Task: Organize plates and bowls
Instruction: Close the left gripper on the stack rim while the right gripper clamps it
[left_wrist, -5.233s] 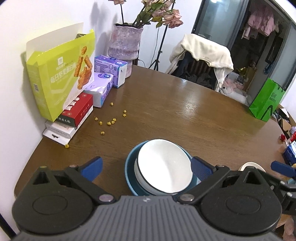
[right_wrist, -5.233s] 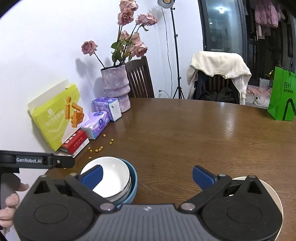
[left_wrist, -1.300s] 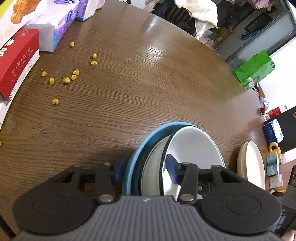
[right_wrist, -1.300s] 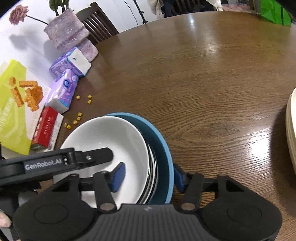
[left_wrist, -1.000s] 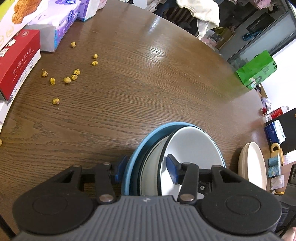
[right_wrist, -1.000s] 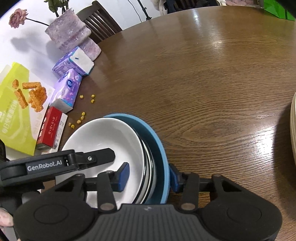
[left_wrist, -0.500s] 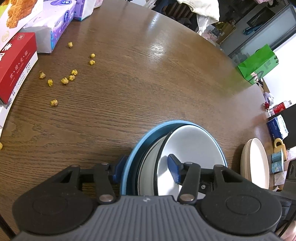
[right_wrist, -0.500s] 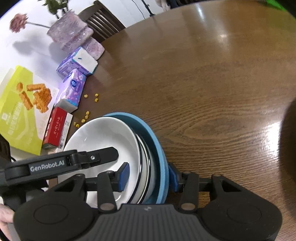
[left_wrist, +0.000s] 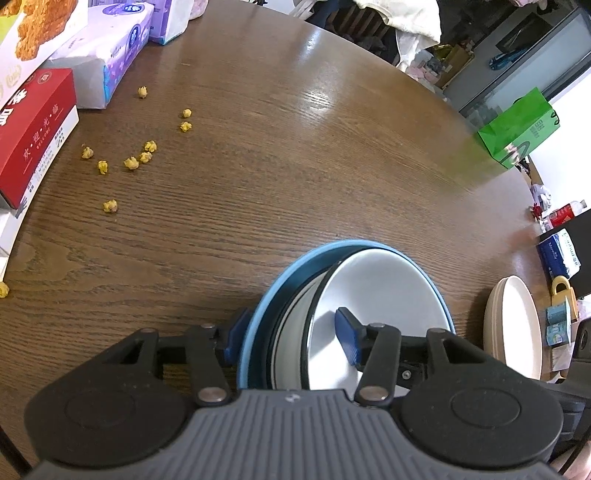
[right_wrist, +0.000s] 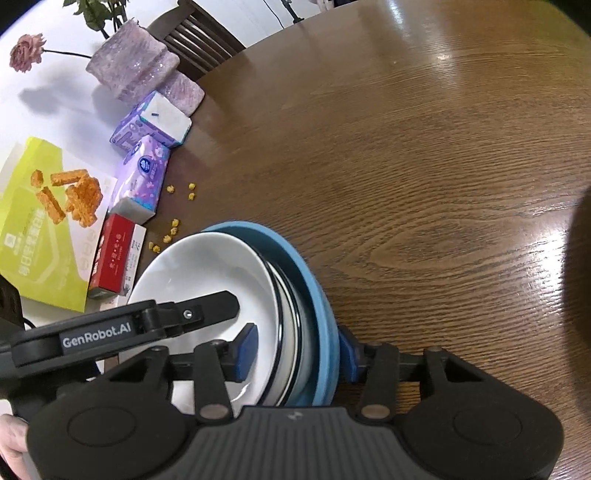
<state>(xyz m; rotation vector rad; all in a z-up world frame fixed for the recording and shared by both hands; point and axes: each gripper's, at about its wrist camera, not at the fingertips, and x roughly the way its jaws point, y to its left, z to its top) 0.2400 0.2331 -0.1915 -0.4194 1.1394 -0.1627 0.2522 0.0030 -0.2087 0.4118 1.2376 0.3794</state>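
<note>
Left wrist: my left gripper (left_wrist: 291, 339) is pinching the nested stack's rim, blue bowl (left_wrist: 258, 317) outermost, at six o'clock; cream plates (left_wrist: 513, 325) are waiting at four o'clock.

Right wrist: my right gripper (right_wrist: 297, 350) is clamping the opposite rim of the white bowl (right_wrist: 207, 273) stack. I judge sorting barely begun.

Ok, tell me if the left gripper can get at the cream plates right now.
Probably not: the left gripper is clamped across the bowl stack's rims, so it is occupied. The cream plates sit apart, with bare table between.
</note>
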